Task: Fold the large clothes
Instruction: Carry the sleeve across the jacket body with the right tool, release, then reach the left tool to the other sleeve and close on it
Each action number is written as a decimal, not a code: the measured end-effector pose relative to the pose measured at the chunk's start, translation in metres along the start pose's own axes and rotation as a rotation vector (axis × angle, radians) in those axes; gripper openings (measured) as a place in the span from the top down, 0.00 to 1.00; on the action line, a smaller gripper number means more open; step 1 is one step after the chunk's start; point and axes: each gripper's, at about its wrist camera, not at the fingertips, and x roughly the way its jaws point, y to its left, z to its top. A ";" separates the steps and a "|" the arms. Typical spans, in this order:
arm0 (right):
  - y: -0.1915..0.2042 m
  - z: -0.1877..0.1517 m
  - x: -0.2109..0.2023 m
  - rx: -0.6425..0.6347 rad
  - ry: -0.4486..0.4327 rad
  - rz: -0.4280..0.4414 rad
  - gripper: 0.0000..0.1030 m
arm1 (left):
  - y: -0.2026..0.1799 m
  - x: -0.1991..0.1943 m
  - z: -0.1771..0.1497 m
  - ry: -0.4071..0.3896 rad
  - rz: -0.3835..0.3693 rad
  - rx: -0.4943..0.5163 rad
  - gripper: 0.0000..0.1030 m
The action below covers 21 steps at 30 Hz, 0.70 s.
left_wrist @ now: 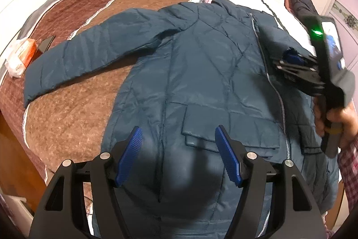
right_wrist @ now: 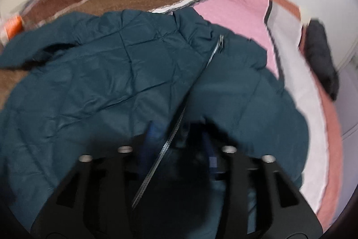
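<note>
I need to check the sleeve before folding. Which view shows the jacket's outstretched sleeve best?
The left wrist view: the sleeve lies fully spread on the brown blanket. The right wrist view is blurred and cuts it off.

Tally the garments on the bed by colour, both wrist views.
Teal: 1, the puffer jacket
Black or dark: 1, a bundled garment at the far right edge of the bed
Total: 2
</note>
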 end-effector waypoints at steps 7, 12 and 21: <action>-0.050 -0.037 -0.056 0.280 -0.052 0.186 0.46 | -0.022 0.000 0.014 -0.027 -0.022 0.054 0.36; -0.091 -0.103 -0.100 0.511 -0.069 0.171 0.46 | -0.094 -0.006 0.032 -0.133 -0.076 0.311 0.36; -0.131 -0.182 -0.146 0.681 -0.063 0.138 0.46 | -0.234 0.022 0.025 -0.410 0.069 0.961 0.35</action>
